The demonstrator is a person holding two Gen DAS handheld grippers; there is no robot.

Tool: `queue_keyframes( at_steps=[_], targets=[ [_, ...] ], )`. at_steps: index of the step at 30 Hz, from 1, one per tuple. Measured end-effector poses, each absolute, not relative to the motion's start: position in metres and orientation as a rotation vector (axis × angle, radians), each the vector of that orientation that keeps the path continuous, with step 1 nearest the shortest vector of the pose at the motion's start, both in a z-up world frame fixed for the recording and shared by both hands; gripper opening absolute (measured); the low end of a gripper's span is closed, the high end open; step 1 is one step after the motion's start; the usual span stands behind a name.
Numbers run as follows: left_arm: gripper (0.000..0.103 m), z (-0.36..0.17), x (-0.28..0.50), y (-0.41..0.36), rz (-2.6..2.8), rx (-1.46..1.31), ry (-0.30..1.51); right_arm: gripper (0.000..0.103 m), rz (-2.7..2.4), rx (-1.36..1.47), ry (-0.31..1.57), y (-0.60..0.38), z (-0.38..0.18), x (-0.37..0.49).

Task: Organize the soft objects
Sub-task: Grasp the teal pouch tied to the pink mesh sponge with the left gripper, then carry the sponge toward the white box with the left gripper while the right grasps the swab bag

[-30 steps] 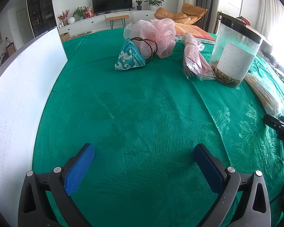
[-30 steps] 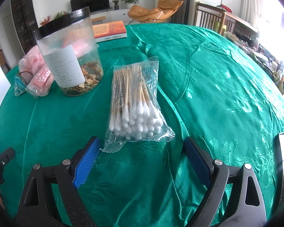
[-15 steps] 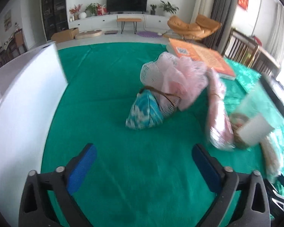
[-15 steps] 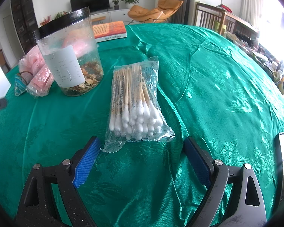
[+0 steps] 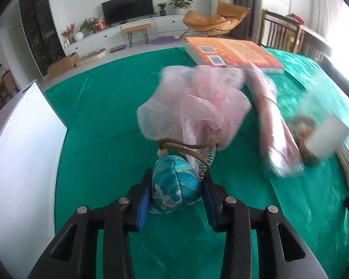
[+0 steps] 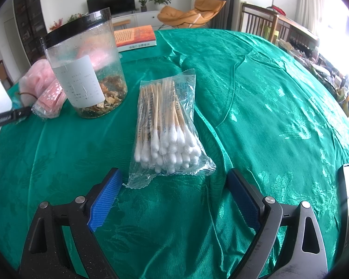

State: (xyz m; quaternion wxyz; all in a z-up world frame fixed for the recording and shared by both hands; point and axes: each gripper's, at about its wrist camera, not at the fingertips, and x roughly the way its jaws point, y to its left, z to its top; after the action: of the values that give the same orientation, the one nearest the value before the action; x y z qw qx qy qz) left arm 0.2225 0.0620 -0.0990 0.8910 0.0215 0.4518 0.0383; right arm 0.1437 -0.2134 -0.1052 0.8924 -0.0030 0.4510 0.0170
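Closing on the blue brocade pouch (image 5: 174,183), your left gripper (image 5: 176,186) has just drawn its jaws in, and both blue pads now press the pouch's sides as it sits on the green tablecloth (image 5: 100,125). Its brown cord (image 5: 186,147) loops up just behind it, against the pink mesh bath pouf (image 5: 195,107), which touches the pouch's far side. To the right of the pouf lies a long pink wrapped packet (image 5: 272,121), and beyond both rests an orange book (image 5: 235,53). A white board (image 5: 21,153) stands along the left edge of the table.

Your right gripper (image 6: 174,200) hovers with its jaws spread wide and nothing between the pads. Just ahead of it lies a clear bag of cotton swabs (image 6: 167,130), cotton tips toward you, near the left pad but whether it touches you cannot tell. Farther back and to the left stands a clear plastic jar (image 6: 86,69) with a black lid and dried bits at its bottom.
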Motion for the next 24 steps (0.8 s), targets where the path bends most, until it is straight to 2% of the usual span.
queue_keyframes(
  at_steps=[3,7,9,10,11,15,18,22,24],
  targets=[
    [0.039,-0.095,0.196,0.049,0.068,0.086,0.941,0.093,0.036,-0.005,0.935,-0.214,-0.105,0.144],
    [0.042,-0.095,0.164,0.056,0.08,-0.039,0.992,0.093,0.036,-0.005,0.935,-0.213,-0.105,0.144],
    [0.054,-0.1,0.149,0.06,0.074,-0.093,1.019,0.094,0.036,-0.005,0.936,-0.213,-0.105,0.144],
    [0.066,-0.103,0.142,0.062,0.073,-0.106,1.021,0.093,0.036,-0.005,0.936,-0.213,-0.105,0.144],
    [0.073,-0.105,0.134,0.062,0.075,-0.109,1.004,0.093,0.036,-0.004,0.936,-0.213,-0.105,0.144],
    [0.073,-0.103,0.121,0.069,0.103,-0.136,0.986,0.093,0.037,-0.004,0.936,-0.213,-0.105,0.143],
    [0.073,-0.074,0.127,0.069,0.076,-0.141,0.921,0.093,0.037,-0.004,0.936,-0.213,-0.105,0.143],
    [0.097,-0.039,0.169,0.068,0.058,-0.102,0.872,0.093,0.037,-0.004,0.936,-0.213,-0.105,0.143],
    [0.099,-0.04,0.202,0.062,0.041,-0.036,0.923,0.093,0.037,-0.004,0.936,-0.213,-0.104,0.143]
  ],
)
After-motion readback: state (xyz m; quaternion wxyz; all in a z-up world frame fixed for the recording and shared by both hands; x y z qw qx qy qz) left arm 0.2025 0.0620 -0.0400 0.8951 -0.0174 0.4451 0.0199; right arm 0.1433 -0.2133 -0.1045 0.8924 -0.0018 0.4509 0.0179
